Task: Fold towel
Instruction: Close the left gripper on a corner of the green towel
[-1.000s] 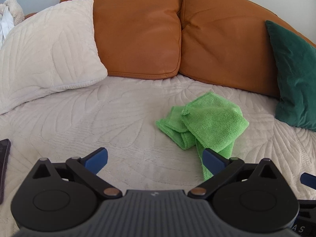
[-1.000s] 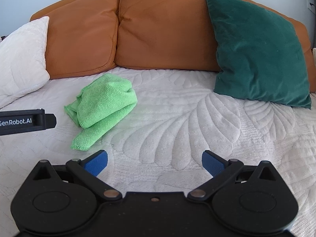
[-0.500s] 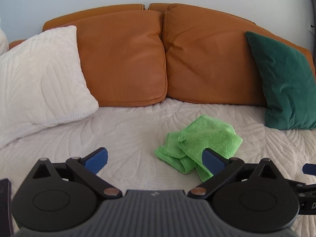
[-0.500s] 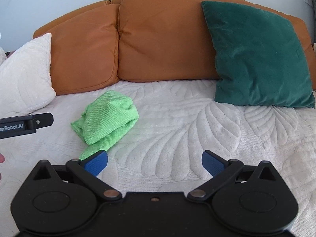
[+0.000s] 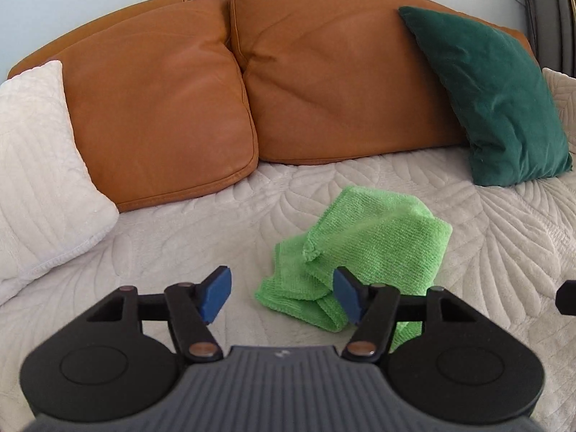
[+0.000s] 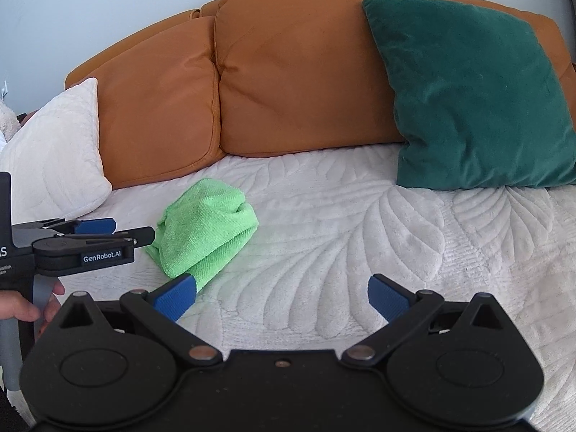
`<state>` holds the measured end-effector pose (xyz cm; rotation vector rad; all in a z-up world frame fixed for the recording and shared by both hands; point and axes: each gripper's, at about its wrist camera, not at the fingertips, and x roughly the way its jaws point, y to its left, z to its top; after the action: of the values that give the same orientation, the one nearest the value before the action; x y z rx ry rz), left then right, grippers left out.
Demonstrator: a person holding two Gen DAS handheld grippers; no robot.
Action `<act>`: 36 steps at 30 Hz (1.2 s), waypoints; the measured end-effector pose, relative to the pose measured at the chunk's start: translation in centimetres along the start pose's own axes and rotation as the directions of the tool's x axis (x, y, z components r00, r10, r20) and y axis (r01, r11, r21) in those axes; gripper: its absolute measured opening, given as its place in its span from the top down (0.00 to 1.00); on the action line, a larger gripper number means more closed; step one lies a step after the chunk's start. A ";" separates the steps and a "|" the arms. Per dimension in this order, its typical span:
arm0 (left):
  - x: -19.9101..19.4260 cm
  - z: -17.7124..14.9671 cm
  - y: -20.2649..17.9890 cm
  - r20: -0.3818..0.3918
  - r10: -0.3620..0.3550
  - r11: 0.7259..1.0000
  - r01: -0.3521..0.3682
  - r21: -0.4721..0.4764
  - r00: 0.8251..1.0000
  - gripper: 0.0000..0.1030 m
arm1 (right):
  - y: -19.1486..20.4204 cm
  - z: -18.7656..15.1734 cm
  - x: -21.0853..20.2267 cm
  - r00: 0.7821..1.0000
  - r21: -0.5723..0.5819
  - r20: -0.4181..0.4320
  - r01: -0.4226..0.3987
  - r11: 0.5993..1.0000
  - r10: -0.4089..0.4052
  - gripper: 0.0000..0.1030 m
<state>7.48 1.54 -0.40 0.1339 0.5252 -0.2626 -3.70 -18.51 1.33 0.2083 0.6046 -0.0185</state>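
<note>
Green towel (image 5: 363,248) seen crumpled in heap on quilted sofa cover (image 5: 172,252), nothing folded yet. Left gripper (image 5: 280,297) held spread just short of towel, nothing gripped. Right gripper (image 6: 282,297) spread, empty. Spreading flat and folding judged outstanding.

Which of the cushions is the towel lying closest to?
The left orange back cushion. The crumpled green towel lies just in front of its lower edge. The white pillow sits further left, and the dark green pillow is far off right.
</note>
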 end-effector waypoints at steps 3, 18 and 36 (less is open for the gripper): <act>0.8 0.3 0.2 0.010 -0.027 0.999 0.027 -0.017 1.000 0.37 | 0.2 -0.1 0.2 1.000 -0.009 -0.019 -0.003 1.000 0.003 0.00; 2.8 0.9 0.9 -0.010 -0.188 0.978 0.186 -0.096 0.982 0.60 | 0.6 -0.3 0.1 1.000 -0.035 -0.022 0.001 0.999 -0.002 0.00; 2.9 1.3 0.1 -0.017 -0.173 0.983 0.171 -0.068 0.985 0.84 | 0.3 -0.1 0.2 1.000 -0.020 -0.021 0.004 1.000 -0.004 0.00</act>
<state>10.53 0.75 -0.78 0.0270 0.5680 -0.4121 -3.59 -18.18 1.21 0.1886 0.6260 -0.0143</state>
